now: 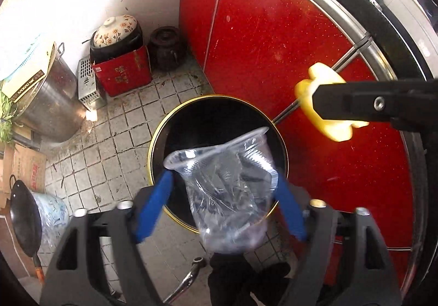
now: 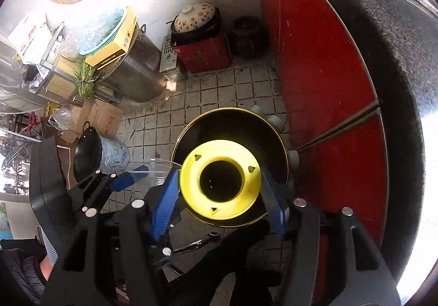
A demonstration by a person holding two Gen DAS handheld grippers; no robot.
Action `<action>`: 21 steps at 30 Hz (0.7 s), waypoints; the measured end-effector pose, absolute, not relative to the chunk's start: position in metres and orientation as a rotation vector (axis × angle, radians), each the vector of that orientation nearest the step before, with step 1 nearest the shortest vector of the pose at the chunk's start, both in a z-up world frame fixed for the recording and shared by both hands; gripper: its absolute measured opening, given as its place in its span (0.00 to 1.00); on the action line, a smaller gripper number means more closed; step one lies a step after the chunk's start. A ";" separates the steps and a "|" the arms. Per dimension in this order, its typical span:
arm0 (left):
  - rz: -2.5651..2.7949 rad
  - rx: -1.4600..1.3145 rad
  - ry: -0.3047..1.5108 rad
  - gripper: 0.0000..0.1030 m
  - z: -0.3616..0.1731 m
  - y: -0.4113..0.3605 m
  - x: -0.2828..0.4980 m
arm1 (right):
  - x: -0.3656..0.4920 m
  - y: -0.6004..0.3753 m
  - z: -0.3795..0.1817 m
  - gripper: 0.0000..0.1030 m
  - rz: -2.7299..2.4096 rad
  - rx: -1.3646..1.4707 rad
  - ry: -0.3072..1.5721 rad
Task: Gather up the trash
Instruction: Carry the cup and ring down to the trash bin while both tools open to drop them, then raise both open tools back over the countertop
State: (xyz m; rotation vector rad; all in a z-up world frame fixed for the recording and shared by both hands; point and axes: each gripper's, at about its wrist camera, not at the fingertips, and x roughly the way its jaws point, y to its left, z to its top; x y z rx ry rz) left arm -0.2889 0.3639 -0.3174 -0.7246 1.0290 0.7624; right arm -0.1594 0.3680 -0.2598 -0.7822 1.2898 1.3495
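1. Clear plastic, crumpled: a disposable cup [image 1: 228, 191] is pinched between the blue pads of the left gripper [image 1: 223, 206], held directly above the round black bin [image 1: 164, 125] with its gold rim.
2. The right gripper [image 2: 219, 193] clamps a yellow spool [image 2: 220, 178] by its flanges, also over the bin's mouth; in the left wrist view it hangs nearer the red cabinet [image 1: 273, 45].
3. The step in hand appears to be the drop: both pieces of trash are carried and poised above the bin on the tiled floor [image 1: 115, 141].
4. Next, each claw likely needs only to spread, 1 at a time, so the pieces fall inside the rim.
5. The bin's interior reads dark; its contents cannot be made out.
6. Against the wall, a red box [image 1: 123, 70] holds a floral-lidded pot [image 1: 115, 30].
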 end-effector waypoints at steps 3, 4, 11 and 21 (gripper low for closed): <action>0.761 -0.729 1.036 0.83 -0.318 0.362 -0.291 | -0.159 0.368 -0.256 0.81 1.363 -0.753 1.274; 0.759 -0.726 1.039 0.83 -0.317 0.363 -0.293 | -0.160 0.366 -0.253 0.81 1.362 -0.760 1.274; 0.770 -0.667 1.028 0.84 -0.277 0.353 -0.299 | -0.161 0.336 -0.197 0.82 1.424 -0.712 1.210; 0.578 -0.423 0.965 0.94 -0.143 0.297 -0.227 | -0.088 0.197 -0.053 0.92 1.215 -0.489 0.995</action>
